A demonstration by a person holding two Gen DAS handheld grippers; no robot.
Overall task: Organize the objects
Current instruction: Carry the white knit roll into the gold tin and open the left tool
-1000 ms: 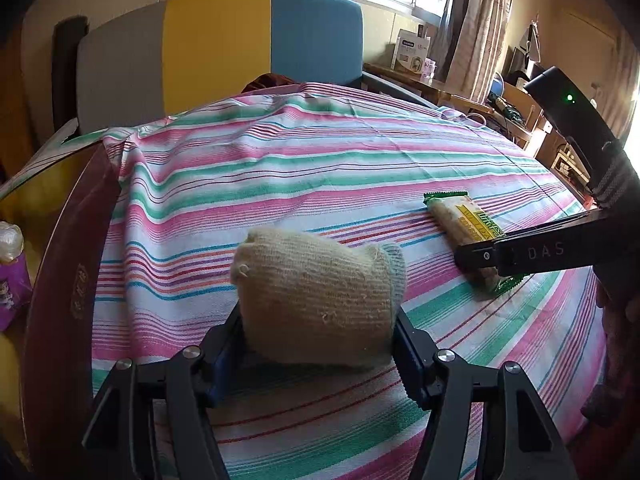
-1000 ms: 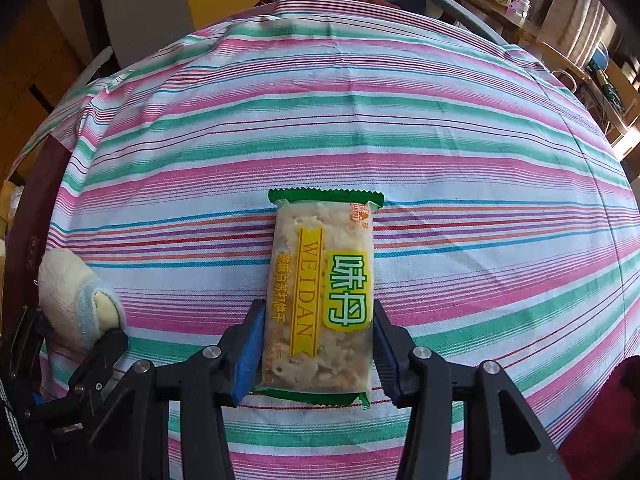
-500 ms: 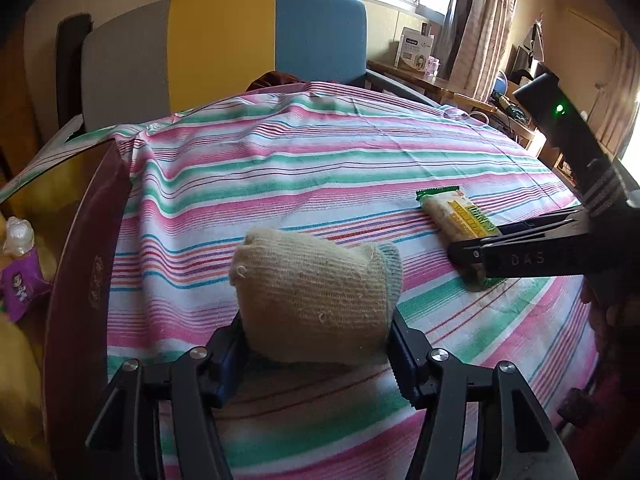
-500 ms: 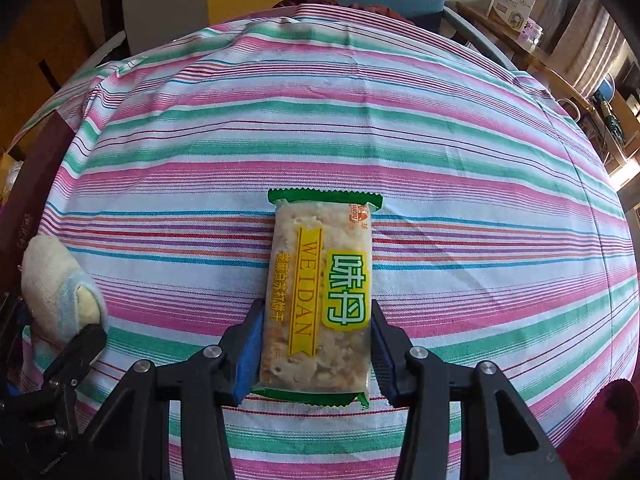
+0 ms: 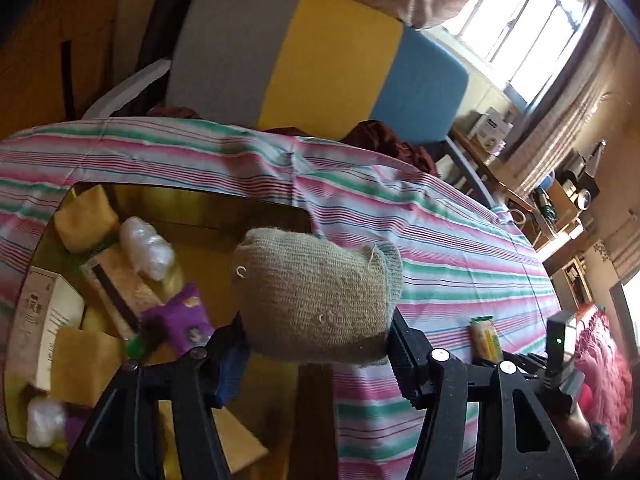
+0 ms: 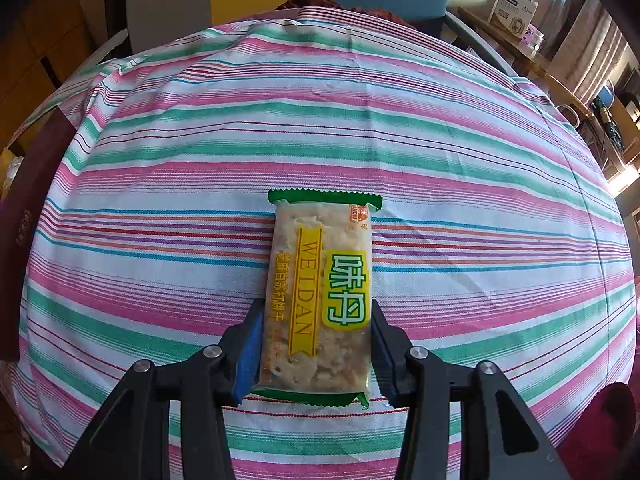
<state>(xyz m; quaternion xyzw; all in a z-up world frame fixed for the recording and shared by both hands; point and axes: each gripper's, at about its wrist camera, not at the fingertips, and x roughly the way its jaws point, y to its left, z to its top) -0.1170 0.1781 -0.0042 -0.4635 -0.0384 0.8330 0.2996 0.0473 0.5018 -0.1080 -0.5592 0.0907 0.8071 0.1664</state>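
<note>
a: what's the left gripper (image 5: 316, 344) got?

b: its fingers are clamped on a rolled beige sock (image 5: 316, 296), one finger on each side. the sock sits in the middle of the left wrist frame, off the cloth, over the edge where the striped tablecloth (image 5: 440, 240) meets an open box (image 5: 256, 200).

a: and inside the box?

b: at the left of the frame, a purple packet (image 5: 188, 316), a white carton (image 5: 44, 320), a clear plastic bundle (image 5: 146, 248) and some yellow-brown packs (image 5: 86, 218), all lying close together.

a: the right gripper (image 6: 316, 344)?

b: closed on a biscuit packet (image 6: 320, 296) with green ends and a yellow band, held by its near half at lower centre of the right wrist frame. whether the packet rests on the cloth (image 6: 320, 128) or is held just above it, i cannot tell.

a: does the left view show that too?

b: yes, small at lower right: the packet (image 5: 486, 340) with the right gripper's black body (image 5: 560, 360) just beside it. at the top of both frames stands a grey, yellow and blue chair back (image 5: 320, 60).
</note>
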